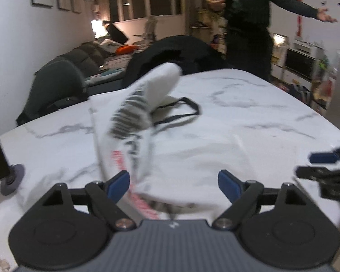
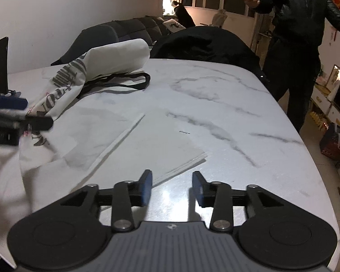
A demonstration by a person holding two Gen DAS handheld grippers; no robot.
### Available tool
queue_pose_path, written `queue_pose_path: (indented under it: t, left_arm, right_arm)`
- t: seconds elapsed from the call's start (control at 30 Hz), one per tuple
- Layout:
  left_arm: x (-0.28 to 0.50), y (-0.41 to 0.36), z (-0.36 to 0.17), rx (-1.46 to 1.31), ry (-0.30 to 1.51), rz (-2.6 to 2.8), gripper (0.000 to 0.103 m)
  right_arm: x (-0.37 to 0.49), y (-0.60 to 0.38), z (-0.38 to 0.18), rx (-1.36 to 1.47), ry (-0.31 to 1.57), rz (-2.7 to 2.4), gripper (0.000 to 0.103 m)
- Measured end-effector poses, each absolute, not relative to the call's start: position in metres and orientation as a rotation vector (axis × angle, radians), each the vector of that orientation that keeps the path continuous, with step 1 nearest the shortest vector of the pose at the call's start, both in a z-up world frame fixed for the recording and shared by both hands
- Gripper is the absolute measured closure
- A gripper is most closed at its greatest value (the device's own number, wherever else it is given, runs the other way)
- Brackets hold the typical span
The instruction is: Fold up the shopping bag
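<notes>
**Tote bag half-folded on marble table, both grippers empty**

White shopping bag [image 1: 192, 158] lies on the white marble table [image 1: 249, 104], spread across the near-left part of the top. One part of it [image 1: 145, 97] is raised and curled over itself, blurred in the left wrist view; black and red print shows on that raised part. Black strap handles [image 2: 127, 83] lie flat on the table just beyond the raised part.

Left gripper [image 1: 173, 184]: fingers spread wide, blue pads [image 1: 119, 185] apart, holding nothing. The raised fold of the bag sits between and just past the fingertips; contact with the left pad can't be told because of blur.

Right gripper [image 2: 171, 188]: fingers apart with a moderate gap, nothing pinched. It sits low over bare tabletop at the near edge, just beside the flat layered corner of the bag [image 2: 181, 158]. It shows at the right edge of the left wrist view [image 1: 324, 165]; the left gripper shows at the left edge of the right wrist view [image 2: 9, 113].

Behind the table: a dark chair with a black jacket [image 2: 206, 45] draped on it, a grey sofa [image 1: 83, 54], and a person in a black jacket [image 2: 299, 22] standing at the far right with arms out.
</notes>
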State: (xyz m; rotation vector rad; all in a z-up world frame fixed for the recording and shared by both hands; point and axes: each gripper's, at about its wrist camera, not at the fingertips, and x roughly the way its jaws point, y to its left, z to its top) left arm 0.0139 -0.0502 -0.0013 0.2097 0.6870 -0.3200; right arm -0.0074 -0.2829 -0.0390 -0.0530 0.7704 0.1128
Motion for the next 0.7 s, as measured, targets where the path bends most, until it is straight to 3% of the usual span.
queue_pose_path:
  t: [0.07,0.17,0.63,0.7]
  left_arm:
    - [0.012,-0.064,-0.006,0.23,0.696,-0.352,0.018]
    - [0.01,-0.085,-0.014,0.256,0.71,-0.388,0.018]
    - [0.008,-0.112,-0.041,0.296,0.75,-0.425,0.019]
    - [0.007,-0.11,-0.041,0.289,0.745,-0.429,0.024]
  right_arm:
    - [-0.004,-0.284,-0.041,-0.06,0.773,0.114,0.053]
    - [0.002,-0.285,-0.042,-0.079,0.765,0.121,0.05]
    - [0.031,-0.284,-0.051,-0.076,0.755,0.21,0.051]
    - [0.029,-0.282,-0.052,-0.079,0.747,0.227,0.057]
